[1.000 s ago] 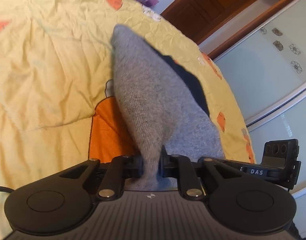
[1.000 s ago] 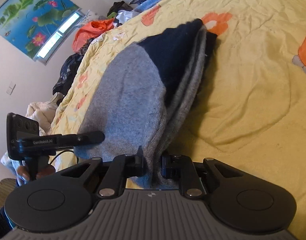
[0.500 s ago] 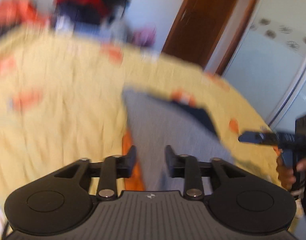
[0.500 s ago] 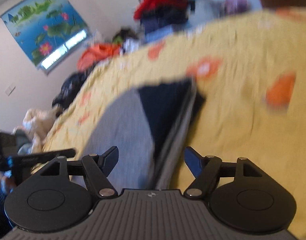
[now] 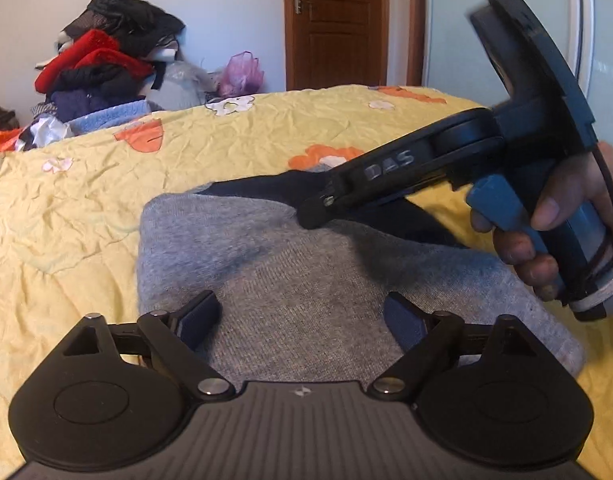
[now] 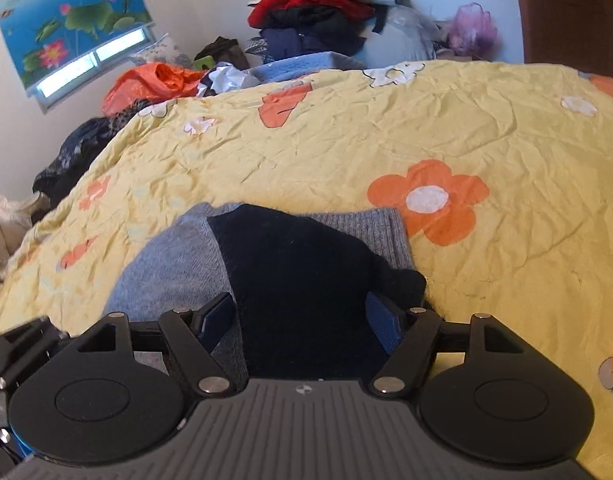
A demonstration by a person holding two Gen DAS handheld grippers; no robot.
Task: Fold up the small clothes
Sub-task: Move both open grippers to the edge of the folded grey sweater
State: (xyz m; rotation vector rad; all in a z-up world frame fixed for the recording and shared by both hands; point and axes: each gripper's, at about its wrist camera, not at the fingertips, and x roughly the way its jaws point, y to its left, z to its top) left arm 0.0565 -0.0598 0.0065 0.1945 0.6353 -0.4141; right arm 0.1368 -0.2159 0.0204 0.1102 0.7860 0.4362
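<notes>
A folded gray sweater with a dark navy panel lies flat on a yellow flowered bedspread, near the close edge of the bed. In the left wrist view its long axis runs from the near right to the far left, with the navy part along the far right edge; in the right wrist view the navy panel runs from near to far.

The left gripper has just been opening: its jaws stand wide apart above the gray knit, pressing on nothing. The right gripper is released too, its jaws spread over the navy panel, not clamping the cloth. A hand holds its handle on the right. A heap of clothes sits at the far side.
</notes>
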